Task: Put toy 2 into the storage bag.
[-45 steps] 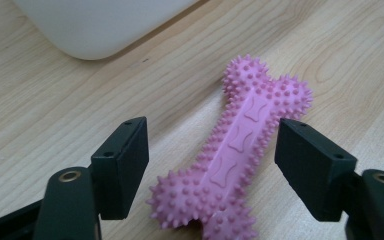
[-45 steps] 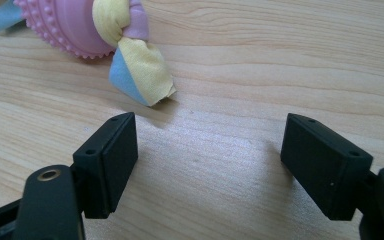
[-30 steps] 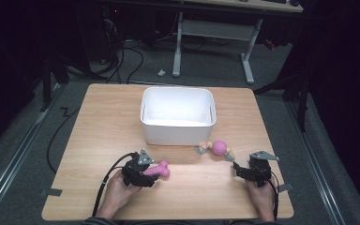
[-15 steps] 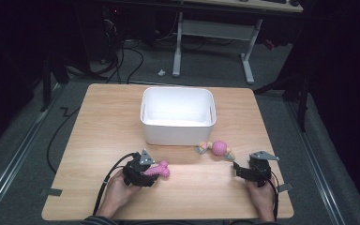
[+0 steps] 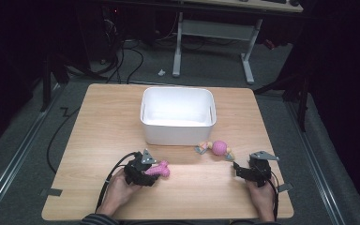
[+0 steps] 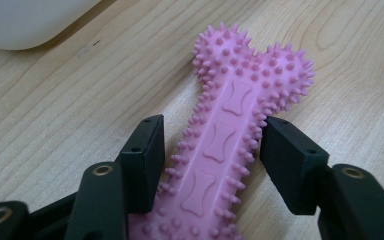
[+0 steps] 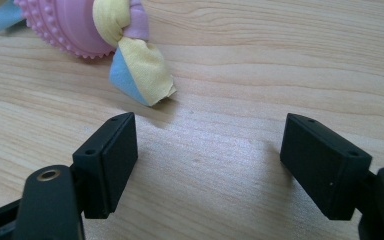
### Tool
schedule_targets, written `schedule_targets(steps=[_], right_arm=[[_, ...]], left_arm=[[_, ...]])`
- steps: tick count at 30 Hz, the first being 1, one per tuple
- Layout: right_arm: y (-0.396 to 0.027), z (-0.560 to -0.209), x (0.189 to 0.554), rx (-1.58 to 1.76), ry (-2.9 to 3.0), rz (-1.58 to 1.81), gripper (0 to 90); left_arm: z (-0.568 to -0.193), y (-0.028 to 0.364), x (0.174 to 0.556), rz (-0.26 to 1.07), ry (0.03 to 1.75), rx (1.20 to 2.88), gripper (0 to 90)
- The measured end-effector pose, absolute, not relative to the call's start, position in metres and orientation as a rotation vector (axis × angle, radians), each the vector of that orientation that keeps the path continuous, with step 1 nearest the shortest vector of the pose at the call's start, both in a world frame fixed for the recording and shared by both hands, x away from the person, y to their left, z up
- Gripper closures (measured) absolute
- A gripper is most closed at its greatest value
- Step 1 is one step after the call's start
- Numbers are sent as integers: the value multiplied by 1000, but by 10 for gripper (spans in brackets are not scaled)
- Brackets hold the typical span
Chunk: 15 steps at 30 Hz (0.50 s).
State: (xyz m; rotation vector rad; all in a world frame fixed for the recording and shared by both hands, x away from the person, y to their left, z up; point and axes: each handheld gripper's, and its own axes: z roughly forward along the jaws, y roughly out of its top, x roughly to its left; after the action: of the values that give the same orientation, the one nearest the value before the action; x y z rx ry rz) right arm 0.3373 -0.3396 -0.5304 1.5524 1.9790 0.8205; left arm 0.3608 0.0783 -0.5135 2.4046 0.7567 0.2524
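1. The place looks like a lab or a test room, not a home.
2. A small wooden table point(image 5: 98, 122) stands alone on grey carpet floor point(image 5: 23, 154), and the room around it is dark.
3. Many black cables point(image 5: 122, 56) lie loose on the floor behind the table.
4. A desk with white metal legs point(image 5: 178, 47) stands at the back.
5. Pieces of tape point(image 5: 50, 191) mark the floor beside the table corners.

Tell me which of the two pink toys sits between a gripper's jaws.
The spiky pink bone, lying flat between the left gripper's open jaws. The pink ball with knotted cloth ends lies apart, ahead of the right gripper.
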Motion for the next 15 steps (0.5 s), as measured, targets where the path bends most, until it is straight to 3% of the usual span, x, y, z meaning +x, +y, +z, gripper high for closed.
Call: schedule_targets(steps=[15], right_arm=[[-340,-531,337,1544,1984,821,229]], left_arm=[[-512,78,361,227,742,2425,496]])
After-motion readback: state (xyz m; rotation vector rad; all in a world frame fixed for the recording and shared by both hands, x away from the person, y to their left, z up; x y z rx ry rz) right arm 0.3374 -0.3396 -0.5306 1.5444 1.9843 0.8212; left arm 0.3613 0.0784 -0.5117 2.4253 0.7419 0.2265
